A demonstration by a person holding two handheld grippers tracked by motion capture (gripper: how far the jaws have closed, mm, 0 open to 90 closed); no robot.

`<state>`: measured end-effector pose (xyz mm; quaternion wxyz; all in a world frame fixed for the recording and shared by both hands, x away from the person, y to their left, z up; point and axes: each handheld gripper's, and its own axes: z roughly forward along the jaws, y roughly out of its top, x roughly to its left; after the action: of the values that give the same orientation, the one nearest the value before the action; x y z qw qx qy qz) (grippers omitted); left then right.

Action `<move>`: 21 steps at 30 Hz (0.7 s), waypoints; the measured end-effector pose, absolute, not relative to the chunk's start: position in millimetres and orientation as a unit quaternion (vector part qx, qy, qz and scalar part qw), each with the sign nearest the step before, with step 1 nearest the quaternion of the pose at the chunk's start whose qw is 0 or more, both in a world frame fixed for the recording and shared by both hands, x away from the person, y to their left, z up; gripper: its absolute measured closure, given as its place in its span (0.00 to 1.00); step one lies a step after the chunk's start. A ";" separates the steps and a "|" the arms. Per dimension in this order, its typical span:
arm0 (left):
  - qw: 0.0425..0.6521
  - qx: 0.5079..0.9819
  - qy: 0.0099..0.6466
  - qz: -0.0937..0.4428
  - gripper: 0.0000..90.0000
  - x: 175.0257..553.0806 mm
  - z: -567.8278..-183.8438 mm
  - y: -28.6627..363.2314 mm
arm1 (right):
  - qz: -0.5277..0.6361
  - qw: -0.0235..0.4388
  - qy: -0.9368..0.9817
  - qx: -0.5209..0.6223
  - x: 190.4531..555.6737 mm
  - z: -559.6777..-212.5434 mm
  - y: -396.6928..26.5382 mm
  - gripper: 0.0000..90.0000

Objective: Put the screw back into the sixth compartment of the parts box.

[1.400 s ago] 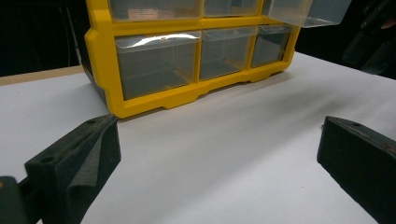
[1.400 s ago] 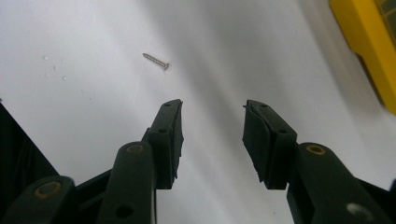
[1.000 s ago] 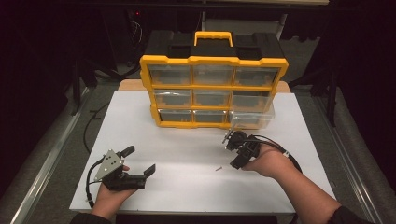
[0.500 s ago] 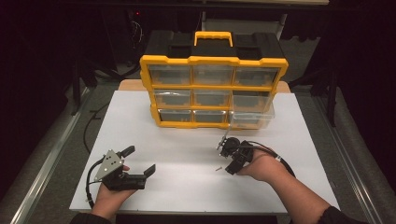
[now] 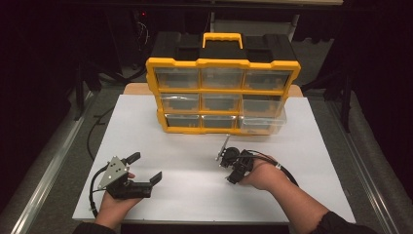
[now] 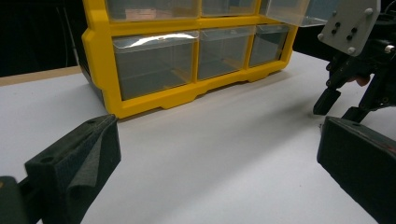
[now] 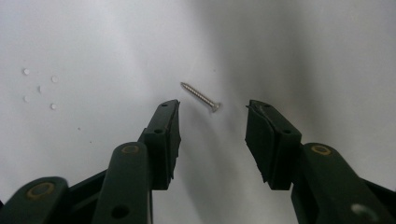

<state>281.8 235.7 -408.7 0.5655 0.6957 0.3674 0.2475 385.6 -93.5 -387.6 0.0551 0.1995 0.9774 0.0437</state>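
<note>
Screw (image 7: 201,97) is seen lying flat on the white surface (image 5: 195,146), just beyond the tips of the right claw (image 7: 212,112), whose jaws stand apart on either side of it without touching it; they have just been closing. In the high view, the right claw (image 5: 228,168) is held pointing down at the surface right of centre, near the front of the yellow drawer cabinet (image 5: 221,95). One clear drawer (image 5: 263,122) at the cabinet's lower right is pulled out. The left claw (image 5: 144,167) is held low at the near left, well apart from the screw, its jaws wide apart with nothing between them.
</note>
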 end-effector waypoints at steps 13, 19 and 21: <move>0.566 0.696 0.368 0.246 0.00 281.8 -408.8 235.6 | 0.042 0.053 0.980 0.186 388.3 -394.6 -83.5 0.74; 0.565 0.696 0.367 0.247 0.00 281.7 -408.9 235.2 | 0.047 0.045 0.982 0.178 388.3 -395.3 -82.3 0.81; 0.565 0.696 0.367 0.247 0.00 281.6 -408.8 235.2 | 0.049 0.040 0.982 0.178 388.0 -395.5 -82.0 0.84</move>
<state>281.6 235.2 -408.8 0.5652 0.6964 0.3672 0.2465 388.0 -82.0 -395.5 0.0400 0.1779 0.9820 0.0485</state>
